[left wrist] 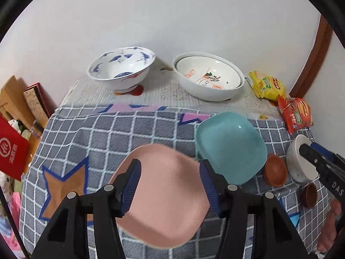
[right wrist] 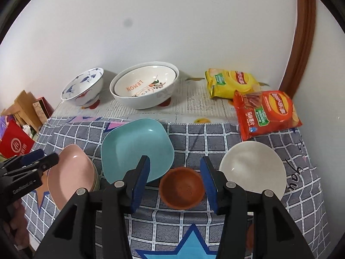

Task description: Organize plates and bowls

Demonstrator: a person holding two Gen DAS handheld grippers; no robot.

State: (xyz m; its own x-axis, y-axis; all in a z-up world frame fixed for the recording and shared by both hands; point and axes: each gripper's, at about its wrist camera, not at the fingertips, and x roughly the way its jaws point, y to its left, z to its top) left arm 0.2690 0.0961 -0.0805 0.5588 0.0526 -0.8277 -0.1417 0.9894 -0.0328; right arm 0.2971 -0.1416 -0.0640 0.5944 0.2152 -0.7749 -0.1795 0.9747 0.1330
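Jaws of the left gripper [left wrist: 168, 185] and right gripper [right wrist: 174, 181] stand released. At centre frame the pink plate [left wrist: 163, 198] lies on the checked surface [left wrist: 107, 133], teal plate [left wrist: 230, 146] just beside it. Both look light, stiff, slippery, probably plastic; grip a raised rim. Counted: two plates, three large bowls at upper frame, one white bowl [right wrist: 254, 168], two small brown bowls [right wrist: 182, 191].

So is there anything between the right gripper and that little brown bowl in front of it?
Nothing visible. The right gripper is open, with the small brown bowl directly ahead between its fingers; the teal plate sits just left.
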